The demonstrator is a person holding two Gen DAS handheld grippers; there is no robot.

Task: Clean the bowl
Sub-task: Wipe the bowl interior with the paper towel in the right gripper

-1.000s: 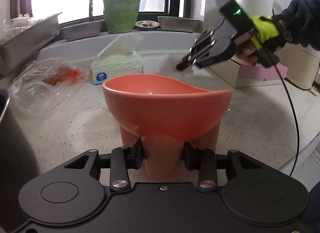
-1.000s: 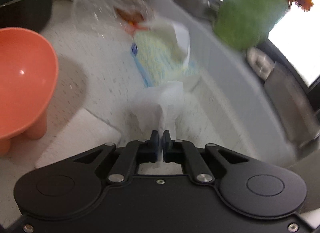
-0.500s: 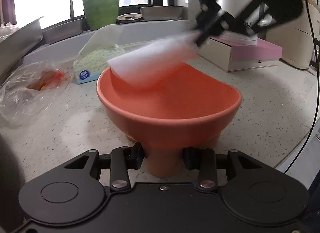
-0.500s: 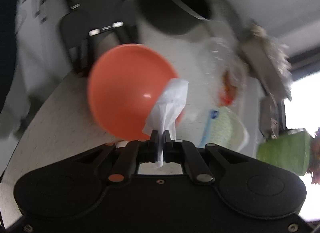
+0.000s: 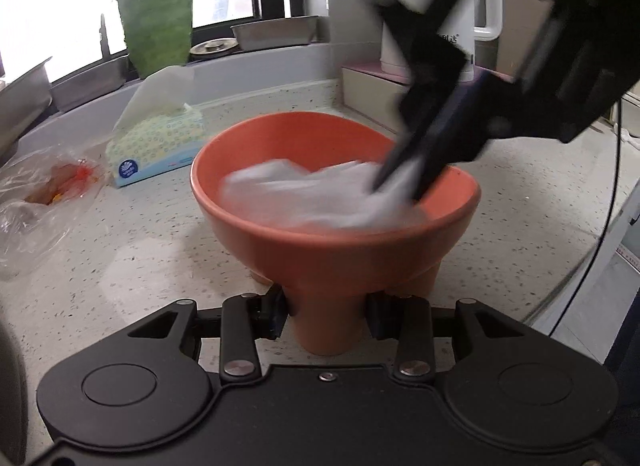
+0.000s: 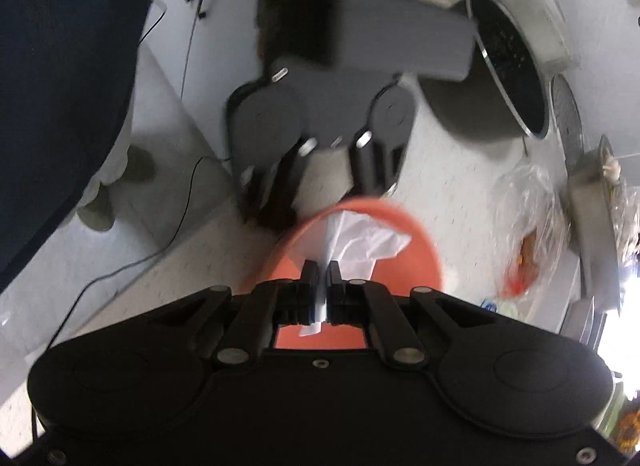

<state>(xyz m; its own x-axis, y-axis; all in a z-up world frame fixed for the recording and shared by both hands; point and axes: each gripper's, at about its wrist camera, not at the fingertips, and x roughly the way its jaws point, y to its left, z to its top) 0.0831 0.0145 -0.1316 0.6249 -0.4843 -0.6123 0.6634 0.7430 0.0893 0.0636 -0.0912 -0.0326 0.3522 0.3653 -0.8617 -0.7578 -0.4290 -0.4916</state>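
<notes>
A coral footed bowl [image 5: 340, 250] stands on the speckled counter, and my left gripper [image 5: 326, 316] is shut on one of its legs. A white tissue [image 5: 316, 195] lies spread inside the bowl, blurred by motion. My right gripper [image 5: 394, 185] reaches down into the bowl from the upper right, shut on the tissue. In the right wrist view the tissue [image 6: 360, 244] fans out from the pinched fingertips of the right gripper [image 6: 322, 272] over the bowl [image 6: 424, 250], and the left gripper [image 6: 324, 185] shows beyond the bowl's rim.
A tissue box [image 5: 156, 145] sits behind the bowl on the left, beside a clear plastic bag [image 5: 36, 193]. A green flower pot [image 5: 156, 25] and metal trays stand at the window. A white kettle [image 5: 476, 21] on a box is at the right. A black pot [image 6: 508, 61] is near the sink.
My right gripper has swung over from the tissue box with the tissue and come down into the bowl. The left gripper has kept its hold on the bowl's leg.
</notes>
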